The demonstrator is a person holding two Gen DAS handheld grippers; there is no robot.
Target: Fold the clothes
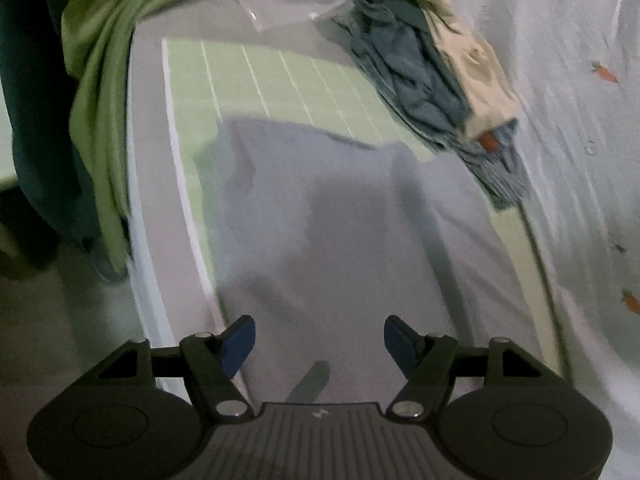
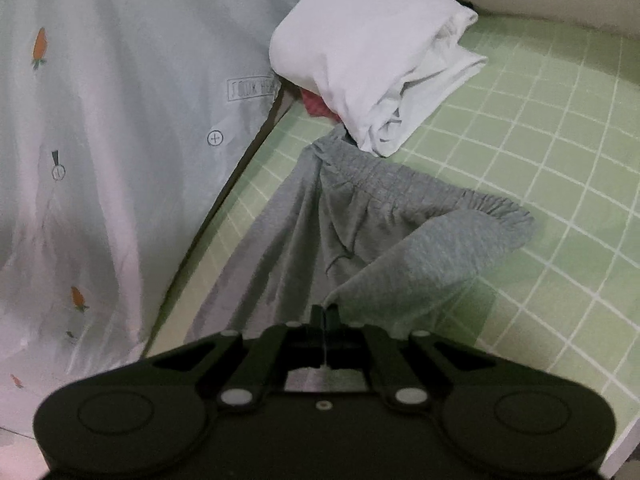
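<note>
Right tool: closed on grey trousers edge, lower centre. Left tool: wide open, empty. Green grid sheet bare at right.

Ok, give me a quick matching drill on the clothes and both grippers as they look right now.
Things:
1. grey elastic-waist trousers
2. folded white cloth garment
3. left gripper
4. crumpled blue-grey garment

States:
A. jaws open, nothing between them
B. under a beige cloth
C. pinched by the shut right gripper
D. lying beside the carrot-print sheet

Pairs: 1-C, 2-D, 3-A, 4-B
</note>
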